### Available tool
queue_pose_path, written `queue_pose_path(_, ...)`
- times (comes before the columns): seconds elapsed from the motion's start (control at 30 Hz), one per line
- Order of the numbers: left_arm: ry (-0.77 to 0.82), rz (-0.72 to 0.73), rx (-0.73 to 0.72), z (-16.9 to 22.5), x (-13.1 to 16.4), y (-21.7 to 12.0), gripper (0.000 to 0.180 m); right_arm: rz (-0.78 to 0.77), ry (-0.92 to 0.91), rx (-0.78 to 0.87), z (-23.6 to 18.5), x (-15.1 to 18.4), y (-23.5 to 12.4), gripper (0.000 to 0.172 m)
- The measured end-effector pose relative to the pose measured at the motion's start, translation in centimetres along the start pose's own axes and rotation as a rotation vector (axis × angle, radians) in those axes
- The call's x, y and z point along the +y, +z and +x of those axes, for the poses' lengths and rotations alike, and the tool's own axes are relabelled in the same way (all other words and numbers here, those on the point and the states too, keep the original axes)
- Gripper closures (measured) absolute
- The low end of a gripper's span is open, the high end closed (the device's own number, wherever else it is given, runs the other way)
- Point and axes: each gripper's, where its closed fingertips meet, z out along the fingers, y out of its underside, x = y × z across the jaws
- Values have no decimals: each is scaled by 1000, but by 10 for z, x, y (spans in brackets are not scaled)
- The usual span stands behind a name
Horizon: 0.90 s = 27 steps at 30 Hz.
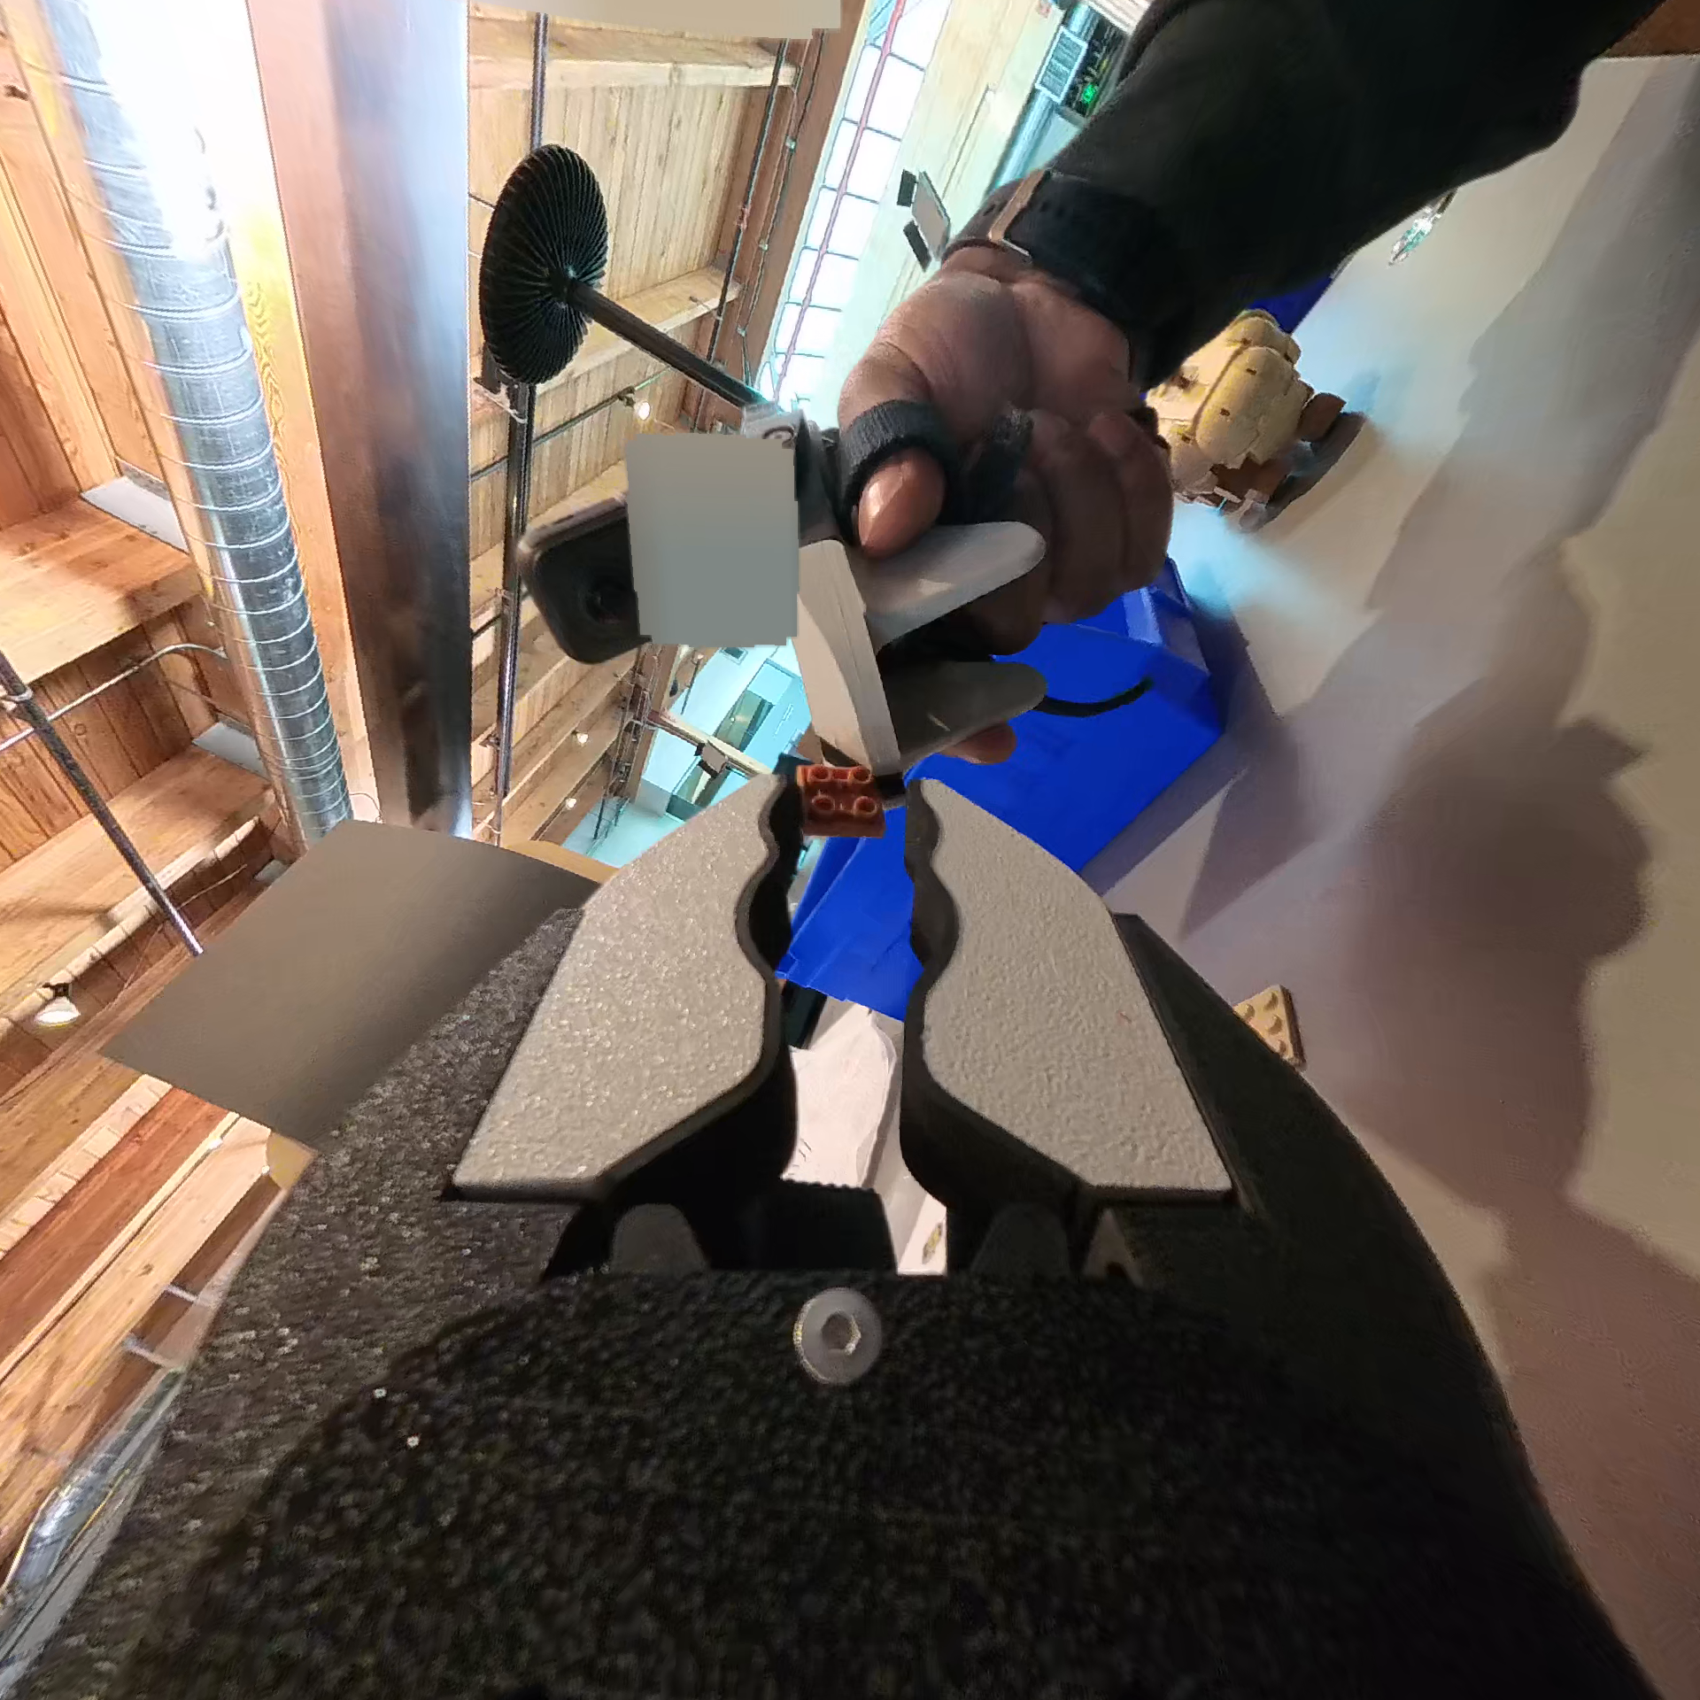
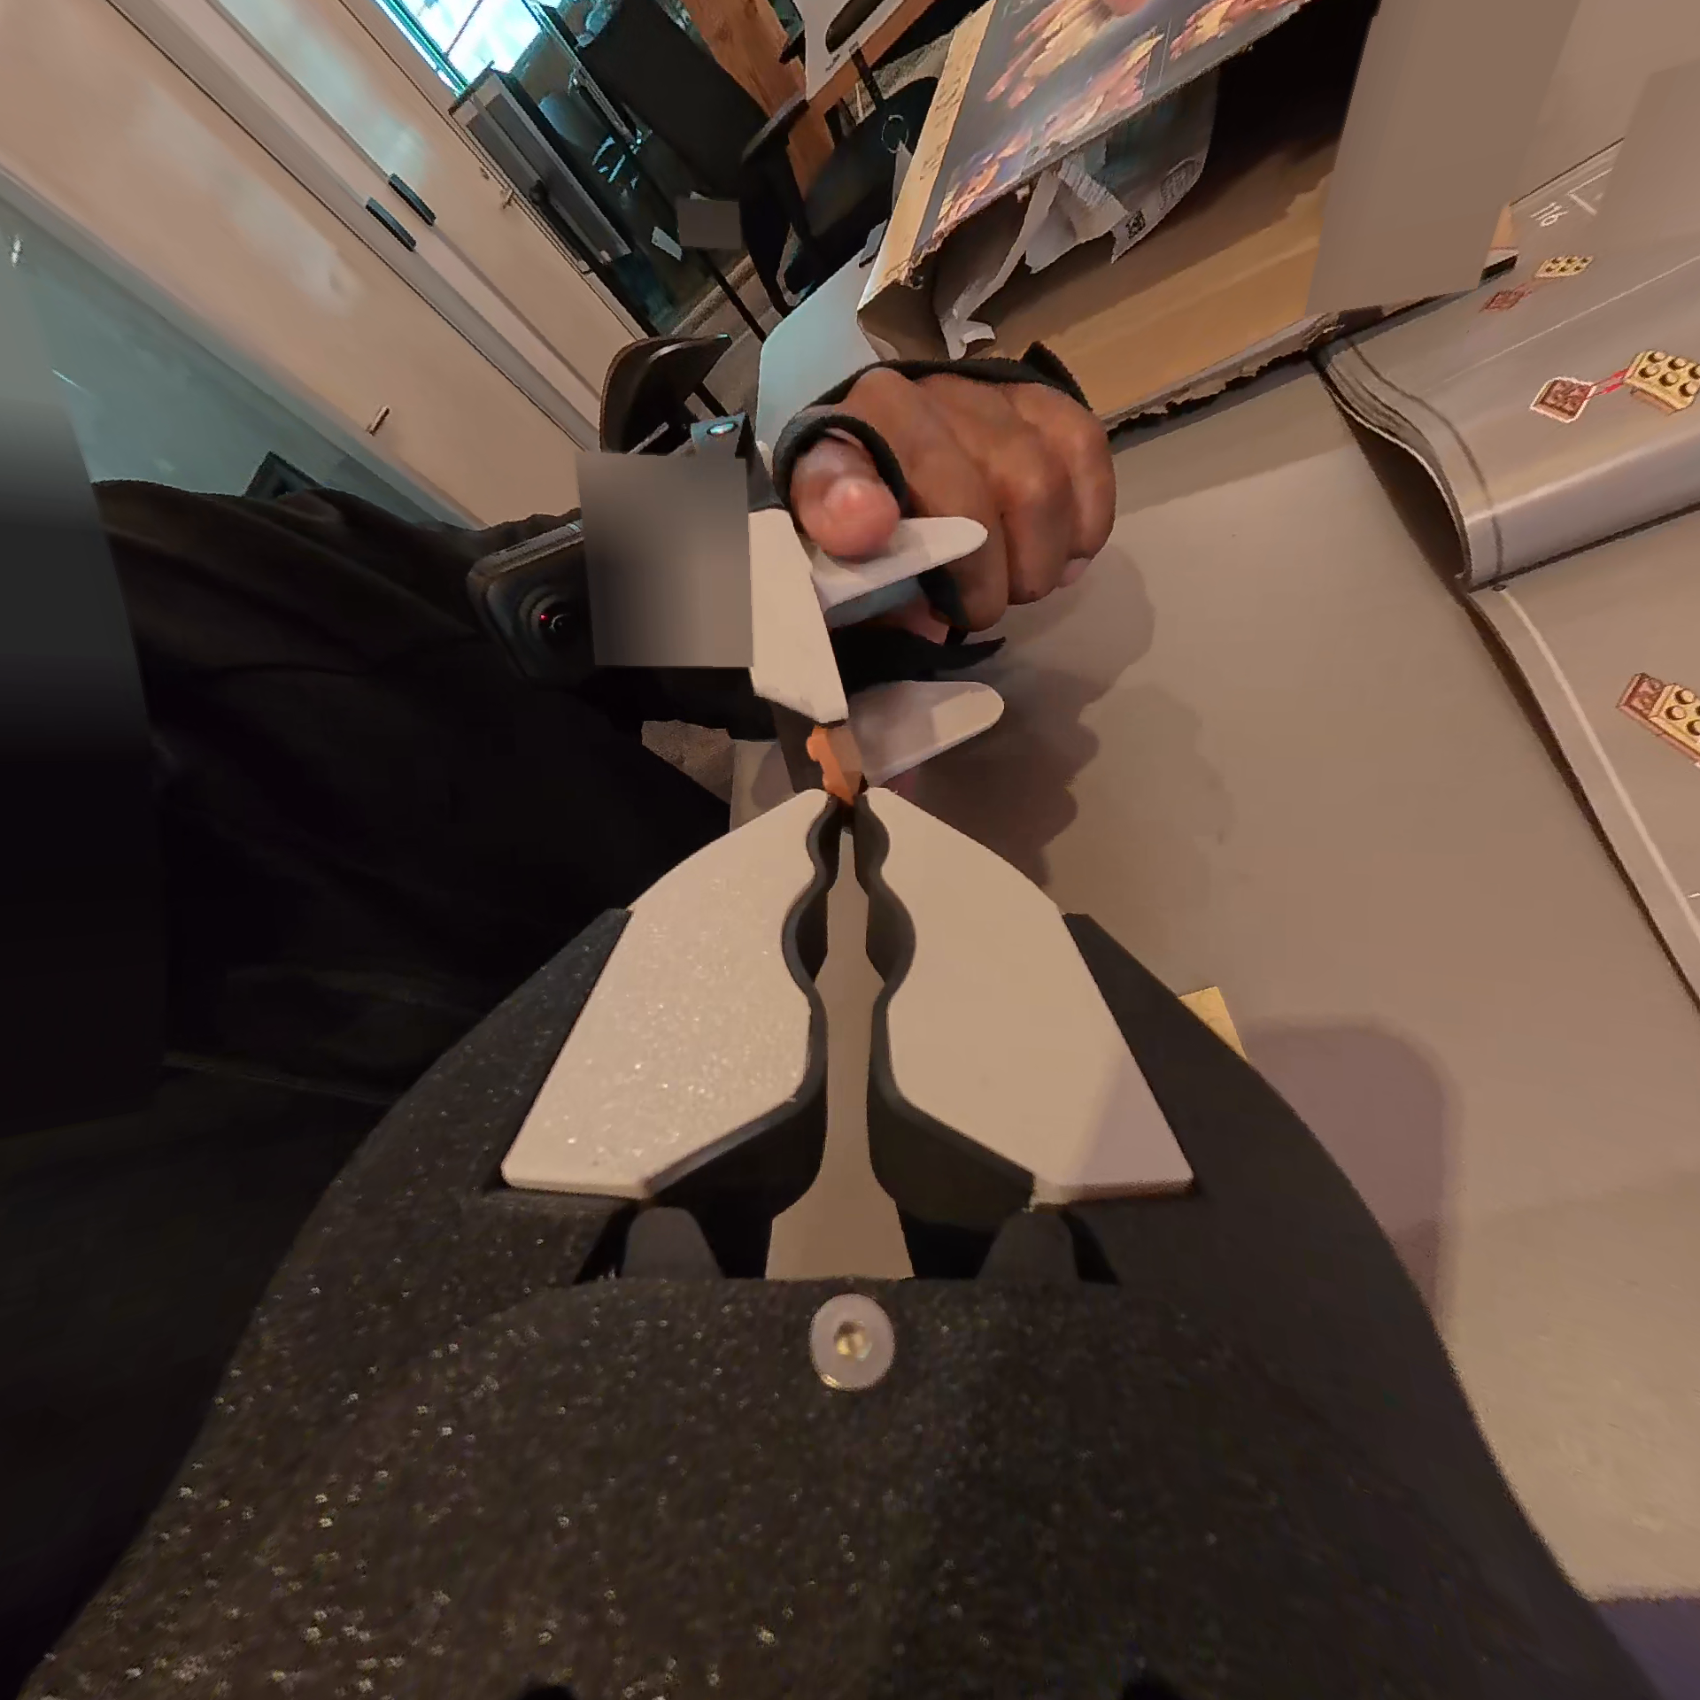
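The small reddish-brown brick point(image 1: 839, 803), a two-by-two stud piece, is raised in the air between the two grippers, above the grey table point(image 2: 1288, 736). Its studded face is turned toward the left wrist camera.

The right gripper point(image 2: 844, 805) has its fingertips pressed almost together on a thin edge of the brick; in the right wrist view the piece shows as an orange sliver point(image 2: 832, 768) at the tip of the jaws.

The left gripper point(image 1: 842, 809) stands with its fingers partly spread about the same brick. The left pad is against one side of the piece; whether the other pad presses on it cannot be told.

Each gripper is held by a hand point(image 1: 1003, 442) wearing black finger straps; the left hand point(image 2: 957, 497) shows opposite in the right wrist view.

Just behind the brick in the left wrist view lies a blue bin point(image 1: 1104, 736). Farther off on the table stands a tan and brown brick model point(image 1: 1233, 414). An open instruction booklet point(image 2: 1564, 460) lies to one side, with a torn cardboard box point(image 2: 1058, 184) beyond it.
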Motion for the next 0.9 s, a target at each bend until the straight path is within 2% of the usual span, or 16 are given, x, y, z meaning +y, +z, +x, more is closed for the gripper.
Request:
queue_pose_path(0.33,-175,-57,65,8,19,1,164,34,-68,60,22,4,2,169)
queue_pose_path(0.53,-306,-84,69,4,34,0,164,49,-206,258,42,5,4,159)
queue_pose_path(0.7,-425,-106,72,0,45,-2,164,1,-343,414,60,14,7,156)
queue_pose_path(0.9,-539,-107,74,-3,51,-3,164,-52,-376,533,81,24,-4,156)
